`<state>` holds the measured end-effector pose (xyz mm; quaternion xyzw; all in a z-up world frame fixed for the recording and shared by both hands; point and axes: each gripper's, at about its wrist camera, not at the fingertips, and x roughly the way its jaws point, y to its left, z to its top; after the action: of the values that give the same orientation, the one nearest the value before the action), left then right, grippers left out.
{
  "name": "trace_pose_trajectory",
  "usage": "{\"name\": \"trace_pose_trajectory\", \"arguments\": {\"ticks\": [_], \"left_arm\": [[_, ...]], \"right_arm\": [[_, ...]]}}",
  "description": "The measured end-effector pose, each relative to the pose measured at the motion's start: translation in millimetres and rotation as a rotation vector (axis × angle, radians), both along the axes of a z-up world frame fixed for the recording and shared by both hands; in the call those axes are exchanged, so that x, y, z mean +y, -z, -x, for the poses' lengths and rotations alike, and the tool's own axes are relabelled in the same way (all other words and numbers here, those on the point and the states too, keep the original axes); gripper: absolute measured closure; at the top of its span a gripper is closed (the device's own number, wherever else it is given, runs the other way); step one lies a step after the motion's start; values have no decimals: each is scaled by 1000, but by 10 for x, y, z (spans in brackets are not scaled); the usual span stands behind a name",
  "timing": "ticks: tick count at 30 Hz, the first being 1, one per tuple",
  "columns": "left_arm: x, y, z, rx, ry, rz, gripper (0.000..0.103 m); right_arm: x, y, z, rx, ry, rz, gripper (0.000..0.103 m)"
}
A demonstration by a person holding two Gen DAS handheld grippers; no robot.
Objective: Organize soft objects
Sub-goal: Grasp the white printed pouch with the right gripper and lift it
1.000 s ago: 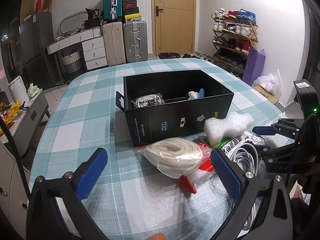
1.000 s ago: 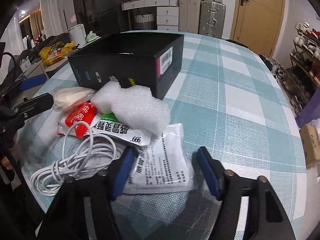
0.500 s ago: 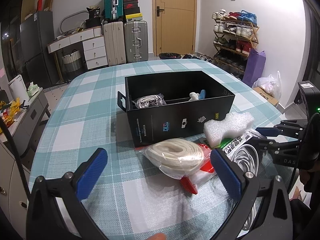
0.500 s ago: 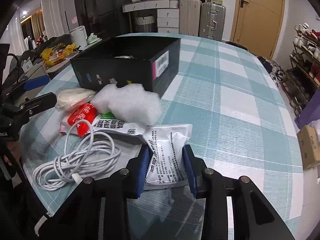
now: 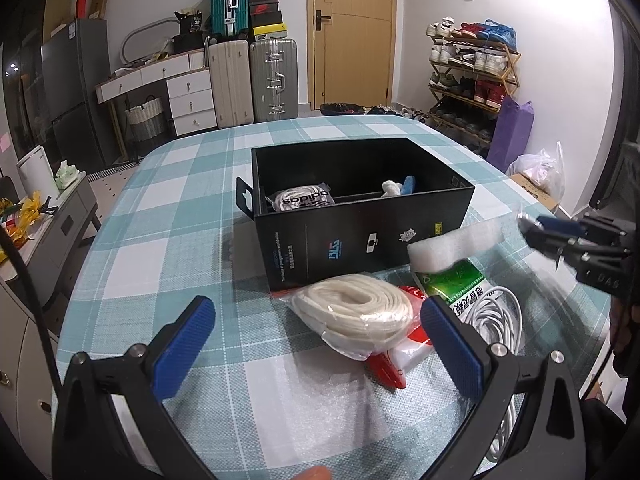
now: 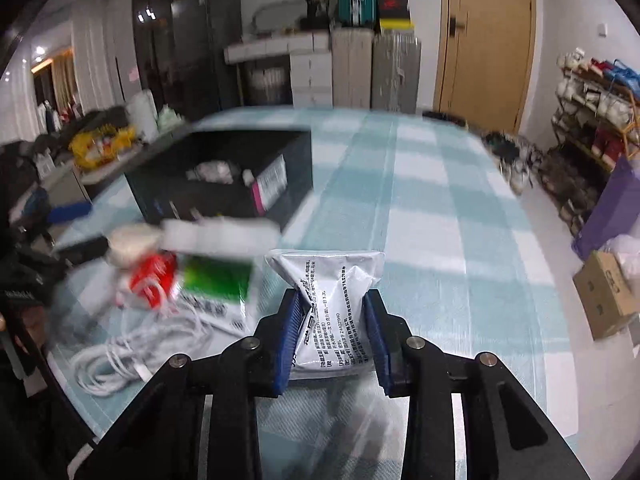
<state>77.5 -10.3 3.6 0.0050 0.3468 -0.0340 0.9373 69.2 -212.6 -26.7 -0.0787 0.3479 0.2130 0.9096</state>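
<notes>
- Right gripper (image 6: 333, 334): jaws have just been closing and now pinch a white printed packet (image 6: 334, 300) between the blue pads; the packet is off the checked tablecloth (image 6: 440, 220).
- Left gripper (image 5: 316, 344): jaws wide apart, nothing between them, low over the cloth.
- Just past it: bagged white rope coil (image 5: 356, 312), red-and-white pouch (image 5: 404, 356), green-labelled pouch (image 5: 456, 284), white cable (image 5: 500, 320), with a white foam piece (image 5: 452, 248) on top.
- Behind the pile: open black box (image 5: 360, 236) holding a bagged item and a small white-and-blue item.
</notes>
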Motion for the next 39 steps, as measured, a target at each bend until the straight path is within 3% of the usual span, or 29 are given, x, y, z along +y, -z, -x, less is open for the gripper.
{"name": "trace_pose_trajectory", "arguments": {"ticks": [7,12,27,35,39], "left_arm": [[-53,47,-25,20,7,18,0],[-89,113,-72,58,12,73,0],[-110,192,-200,97,-5,116,3],[-30,253,-219,130,11,187,35],[-62,226,-169,121,19,171,55]], "right_arm": [[138,-127,127,-66,-50,-54,70],[235,-143,167,-70,-74,-73,70],[386,-147,241,-72,-115,-92,70],[424,-139,254,-71,-123,-94,70],[409,-136,238,-67,-121,-97,70]]}}
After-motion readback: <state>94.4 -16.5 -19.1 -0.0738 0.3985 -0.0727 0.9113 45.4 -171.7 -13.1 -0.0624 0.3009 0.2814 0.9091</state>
